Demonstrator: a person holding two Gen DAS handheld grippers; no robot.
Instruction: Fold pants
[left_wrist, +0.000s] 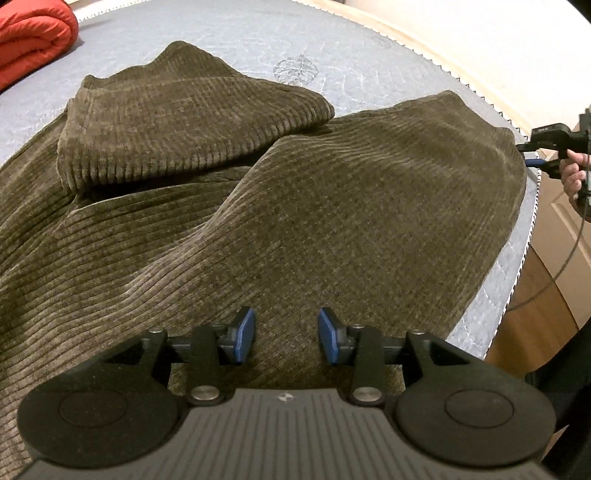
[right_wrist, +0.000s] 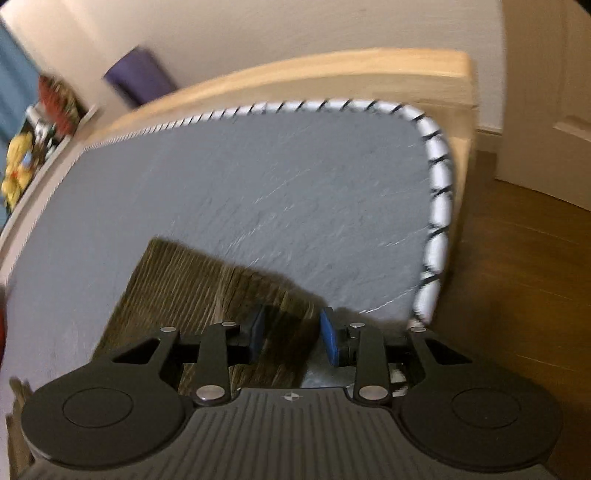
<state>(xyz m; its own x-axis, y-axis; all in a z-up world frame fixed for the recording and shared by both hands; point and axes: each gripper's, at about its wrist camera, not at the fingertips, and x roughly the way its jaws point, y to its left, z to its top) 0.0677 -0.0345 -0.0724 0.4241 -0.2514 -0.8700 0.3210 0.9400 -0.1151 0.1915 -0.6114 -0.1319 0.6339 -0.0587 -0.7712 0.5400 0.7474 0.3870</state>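
Two handheld grippers over olive-brown corduroy pants (left_wrist: 295, 192) on a grey quilted mattress (left_wrist: 229, 44), left gripper (left_wrist: 286, 339) tilted down, fingers parted above the cloth, right gripper (right_wrist: 291, 338) parted astride a pant edge, blurred, left view alone shows a hand (left_wrist: 574, 177) and red folded blanket (left_wrist: 29, 40)

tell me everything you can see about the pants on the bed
The pants are olive-brown, wide-ribbed corduroy, soft and thick-looking. They lie rumpled on the grey quilted mattress, not yet neatly folded: one section is folded back and rests on the rest, with a dark gap under its edge. One edge reaches the mattress's near side. The left claw is just above the cloth, pads apart, gripping nothing. In the blurred right wrist view, a pants edge lies between the right claw's parted pads.
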